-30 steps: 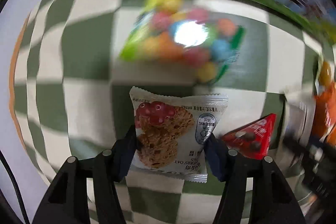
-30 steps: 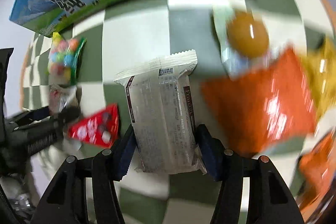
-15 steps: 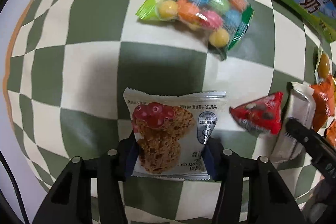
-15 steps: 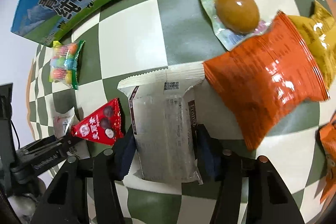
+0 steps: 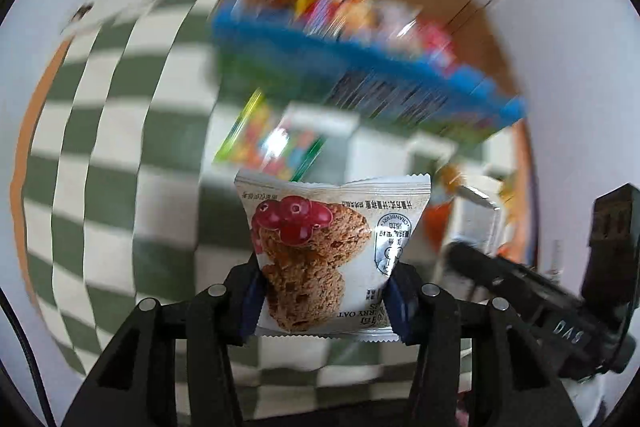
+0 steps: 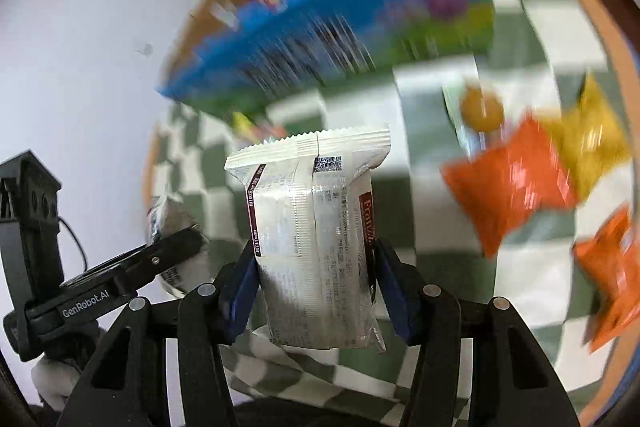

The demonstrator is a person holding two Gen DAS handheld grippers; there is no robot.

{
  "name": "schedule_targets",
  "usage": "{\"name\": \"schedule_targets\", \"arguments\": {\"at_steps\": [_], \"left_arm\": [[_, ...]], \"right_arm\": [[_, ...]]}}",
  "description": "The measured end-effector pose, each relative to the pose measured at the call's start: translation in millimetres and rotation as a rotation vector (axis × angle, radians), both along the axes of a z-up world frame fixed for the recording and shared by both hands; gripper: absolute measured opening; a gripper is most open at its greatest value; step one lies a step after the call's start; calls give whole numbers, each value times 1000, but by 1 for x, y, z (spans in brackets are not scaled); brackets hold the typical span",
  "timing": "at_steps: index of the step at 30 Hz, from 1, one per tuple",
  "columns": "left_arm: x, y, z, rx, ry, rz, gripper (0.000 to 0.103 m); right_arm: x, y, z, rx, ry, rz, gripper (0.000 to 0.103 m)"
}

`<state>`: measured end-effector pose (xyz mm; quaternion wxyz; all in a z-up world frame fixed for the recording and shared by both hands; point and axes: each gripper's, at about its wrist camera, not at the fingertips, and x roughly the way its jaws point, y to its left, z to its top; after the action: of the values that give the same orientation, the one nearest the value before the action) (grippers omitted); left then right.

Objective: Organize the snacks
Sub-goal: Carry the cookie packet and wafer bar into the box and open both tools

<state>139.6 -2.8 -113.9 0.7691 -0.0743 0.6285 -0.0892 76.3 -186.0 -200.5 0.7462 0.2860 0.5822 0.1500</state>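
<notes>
The left gripper (image 5: 324,291) is clamped on a small white foil packet printed with a cranberry oat cookie (image 5: 326,255), its blue-padded fingers (image 5: 251,301) pressing the packet's two side edges so it stands off the cloth. The right gripper (image 6: 314,293) is closed the same way on a taller silver-white pillow pack with a dark red side band (image 6: 318,239), held upright between its pads. Beyond both lies the green-and-white checked tablecloth (image 5: 120,155), and past it the open cardboard box with a blue and green printed front (image 5: 360,83), which already holds a blurred heap of colourful wrappers. Judging from that, the sorting is partly done: two snacks are lifted and pointed toward the box but not yet dropped in. Left on the cloth are a clear bag of multicoloured candy balls (image 5: 272,143), a glossy orange pouch (image 6: 512,183), a yellow pouch (image 6: 588,139), a second orange pouch (image 6: 612,271) and a packed brown egg (image 6: 482,111).
</notes>
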Motion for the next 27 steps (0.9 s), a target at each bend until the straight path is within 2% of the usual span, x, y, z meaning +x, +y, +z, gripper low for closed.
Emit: {"name": "schedule_targets", "arguments": {"at_steps": [1, 3, 5, 7, 9, 12, 15, 19, 22, 27], "left_arm": [[23, 3, 11, -16, -24, -6, 48], [46, -2, 36, -21, -80, -3, 48], [83, -13, 53, -10, -110, -15, 48], [115, -23, 62, -14, -114, -26, 48], [145, -34, 60, -10, -104, -32, 48], [198, -46, 29, -18, 2, -17, 48], [229, -59, 5, -27, 93, -34, 48], [244, -76, -23, 14, 179, -62, 48], [249, -79, -51, -13, 264, -41, 48], [248, -85, -75, 7, 314, -55, 48]], "right_arm": [[8, 0, 10, 9, -17, -6, 58], [32, -7, 41, 13, -80, -20, 58], [55, -13, 66, -35, -150, -28, 58], [87, -14, 82, -97, -202, -48, 58], [119, -15, 85, -142, -206, -56, 58], [166, -29, 78, -201, -155, -58, 58], [202, -38, 59, -229, -77, -58, 58], [232, -44, 38, -262, -11, -38, 58], [242, -43, 21, -265, 38, -10, 58], [245, -42, 0, -297, 79, 15, 58]]}}
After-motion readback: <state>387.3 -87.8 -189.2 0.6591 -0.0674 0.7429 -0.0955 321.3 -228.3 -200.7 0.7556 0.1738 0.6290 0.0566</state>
